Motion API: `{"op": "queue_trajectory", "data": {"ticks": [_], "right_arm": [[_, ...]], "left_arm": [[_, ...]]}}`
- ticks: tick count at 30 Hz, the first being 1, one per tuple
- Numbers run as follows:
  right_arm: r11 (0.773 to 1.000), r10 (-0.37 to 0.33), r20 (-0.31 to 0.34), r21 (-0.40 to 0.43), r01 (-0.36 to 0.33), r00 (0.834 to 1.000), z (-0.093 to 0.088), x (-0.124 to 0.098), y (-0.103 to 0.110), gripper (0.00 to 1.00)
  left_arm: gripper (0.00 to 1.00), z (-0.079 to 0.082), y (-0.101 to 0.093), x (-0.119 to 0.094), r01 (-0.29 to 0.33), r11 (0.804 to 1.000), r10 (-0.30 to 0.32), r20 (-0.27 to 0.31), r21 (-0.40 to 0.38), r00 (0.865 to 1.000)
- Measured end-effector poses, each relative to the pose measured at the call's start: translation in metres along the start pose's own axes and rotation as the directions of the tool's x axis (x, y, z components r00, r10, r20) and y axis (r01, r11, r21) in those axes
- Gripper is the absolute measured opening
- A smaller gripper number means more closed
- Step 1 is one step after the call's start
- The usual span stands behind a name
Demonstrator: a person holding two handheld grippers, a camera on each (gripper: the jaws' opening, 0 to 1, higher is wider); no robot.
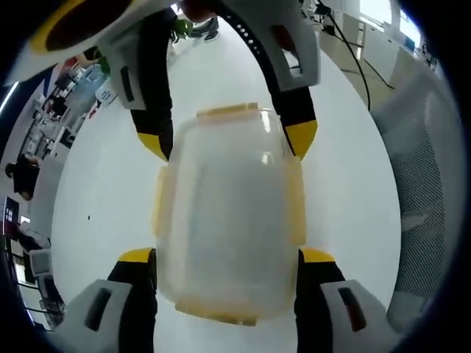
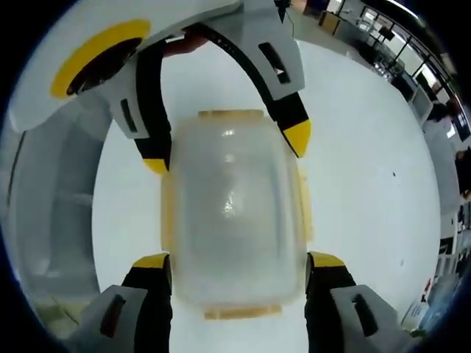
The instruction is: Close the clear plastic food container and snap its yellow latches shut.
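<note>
The clear plastic food container [image 1: 228,213] lies on the white table [image 1: 96,191] with its lid on. Yellow latches run along its long sides [image 1: 158,206] and its ends [image 1: 227,112]; whether they are snapped down I cannot tell. My left gripper [image 1: 227,257] straddles the near end, its yellow-tipped fingers [image 1: 136,256] pressed against both sides. My right gripper [image 1: 228,140] clasps the far end from the opposite direction. In the right gripper view the container [image 2: 232,213] sits between my right gripper [image 2: 237,262] and the left gripper [image 2: 227,149].
The white table [image 2: 368,147] spreads out around the container. A grey mesh chair back [image 1: 423,176] stands beside the table edge. Desks, cables and people sit far off in the room behind [image 1: 44,110].
</note>
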State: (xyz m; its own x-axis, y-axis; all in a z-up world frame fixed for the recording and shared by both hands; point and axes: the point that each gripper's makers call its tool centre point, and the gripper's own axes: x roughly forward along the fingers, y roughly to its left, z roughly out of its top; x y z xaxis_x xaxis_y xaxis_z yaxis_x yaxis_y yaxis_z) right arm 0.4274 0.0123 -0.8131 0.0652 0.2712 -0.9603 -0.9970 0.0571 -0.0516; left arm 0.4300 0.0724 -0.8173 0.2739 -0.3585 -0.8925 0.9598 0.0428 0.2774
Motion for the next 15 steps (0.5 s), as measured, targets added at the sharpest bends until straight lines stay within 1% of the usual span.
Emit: {"op": "queue_trajectory", "data": {"ticks": [9,15], "right_arm": [[1.0,-0.001,0.007,-0.003,0.001,1.0,0.026,0.007,0.011,0.75],[1.0,-0.006,0.023,0.018,0.005,1.0,0.042,0.012,0.015,0.75]], "left_arm": [[0.78,-0.023,-0.007,-0.011,-0.008,1.0,0.008,-0.003,-0.015,1.0],[0.78,-0.038,-0.009,-0.017,-0.006,1.0,0.005,-0.017,0.0,1.0]]}}
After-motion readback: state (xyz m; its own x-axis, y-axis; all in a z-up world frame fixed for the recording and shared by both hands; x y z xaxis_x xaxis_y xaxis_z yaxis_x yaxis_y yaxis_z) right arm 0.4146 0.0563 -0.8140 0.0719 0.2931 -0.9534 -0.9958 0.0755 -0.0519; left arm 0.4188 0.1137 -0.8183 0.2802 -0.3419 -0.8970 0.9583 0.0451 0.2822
